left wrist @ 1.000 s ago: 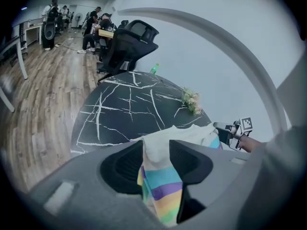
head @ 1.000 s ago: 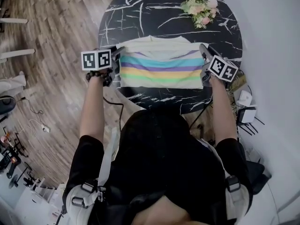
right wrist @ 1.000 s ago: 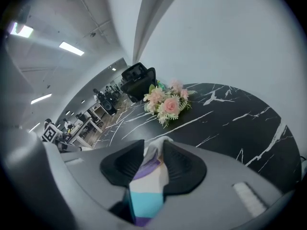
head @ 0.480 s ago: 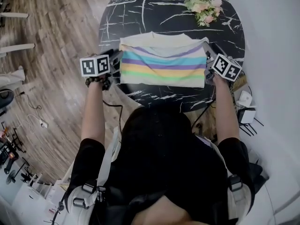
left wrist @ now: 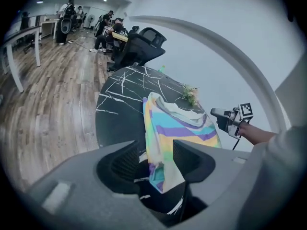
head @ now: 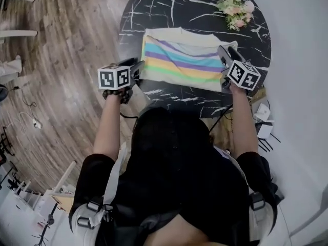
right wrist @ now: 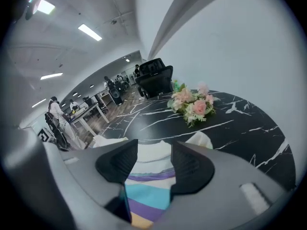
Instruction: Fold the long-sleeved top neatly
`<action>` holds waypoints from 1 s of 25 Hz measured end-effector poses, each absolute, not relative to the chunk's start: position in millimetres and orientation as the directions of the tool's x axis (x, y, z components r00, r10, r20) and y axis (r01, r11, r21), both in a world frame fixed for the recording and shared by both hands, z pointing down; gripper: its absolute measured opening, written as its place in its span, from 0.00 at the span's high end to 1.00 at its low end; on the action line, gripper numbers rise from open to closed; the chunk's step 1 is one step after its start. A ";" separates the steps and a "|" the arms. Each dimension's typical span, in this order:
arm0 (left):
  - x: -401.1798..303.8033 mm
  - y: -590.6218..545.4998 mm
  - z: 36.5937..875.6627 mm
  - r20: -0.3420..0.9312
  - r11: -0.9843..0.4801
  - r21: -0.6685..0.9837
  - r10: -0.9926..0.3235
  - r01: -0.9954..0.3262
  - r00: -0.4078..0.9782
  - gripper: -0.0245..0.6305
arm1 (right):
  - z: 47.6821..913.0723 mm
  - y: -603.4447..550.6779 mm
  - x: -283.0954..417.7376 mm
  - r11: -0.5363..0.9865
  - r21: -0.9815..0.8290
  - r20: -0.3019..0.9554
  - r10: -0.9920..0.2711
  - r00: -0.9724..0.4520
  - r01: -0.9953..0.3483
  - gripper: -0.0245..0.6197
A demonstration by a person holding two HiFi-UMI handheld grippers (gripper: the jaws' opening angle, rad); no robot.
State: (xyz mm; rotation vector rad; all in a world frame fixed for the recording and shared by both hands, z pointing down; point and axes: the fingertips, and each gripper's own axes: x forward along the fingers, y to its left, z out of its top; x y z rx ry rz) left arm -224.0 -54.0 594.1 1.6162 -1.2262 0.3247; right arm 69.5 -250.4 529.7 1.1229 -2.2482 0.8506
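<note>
As its jaws have just been opening, the left gripper (head: 136,66) grips nothing, the left edge of the striped top (head: 179,60) lying loose between them. The top rests on the black table (head: 154,4); the right gripper (head: 223,55), jaws also just opened, stands wide and empty at its right edge

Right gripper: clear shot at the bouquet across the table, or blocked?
Probably yes. The right gripper, jaws open, sits over the striped top, and only bare black table lies between it and the bouquet straight ahead. Arm reach itself looks plausible, not certain.
</note>
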 end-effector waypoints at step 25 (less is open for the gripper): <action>-180.8 -3.8 618.7 0.637 0.052 0.715 -0.462 -0.698 0.617 0.88 | 525.9 -178.9 -150.0 0.672 -0.404 0.636 -0.281 -0.719 -0.620 0.66</action>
